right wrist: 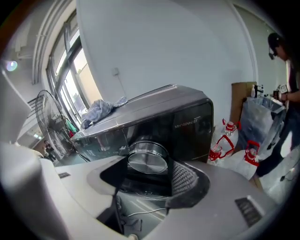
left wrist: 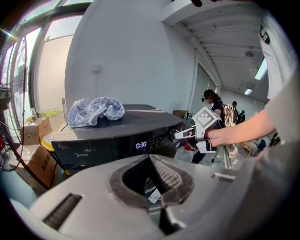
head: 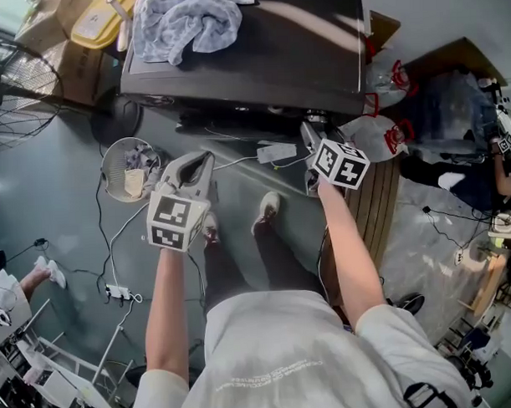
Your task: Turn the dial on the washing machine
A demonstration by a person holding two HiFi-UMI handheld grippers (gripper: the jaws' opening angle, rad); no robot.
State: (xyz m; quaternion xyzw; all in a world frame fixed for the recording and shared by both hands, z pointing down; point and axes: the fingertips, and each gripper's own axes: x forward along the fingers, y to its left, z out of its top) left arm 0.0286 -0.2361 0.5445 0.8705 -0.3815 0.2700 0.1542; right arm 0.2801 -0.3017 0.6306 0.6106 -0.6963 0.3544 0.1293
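The dark washing machine stands in front of me with a blue-grey towel heaped on its lid. Its silver dial sits on the front panel at the right. My right gripper has one jaw against each side of the dial and is shut on it. From the left gripper view the right gripper touches the panel's right end, beside a display reading 0:30. In the head view the right gripper hides the dial. My left gripper hangs lower, away from the machine, shut and holding nothing.
A standing fan and cardboard boxes are at the left. A small round fan, cables and a power strip lie on the floor. Plastic bags with red handles and a wooden pallet are at the right.
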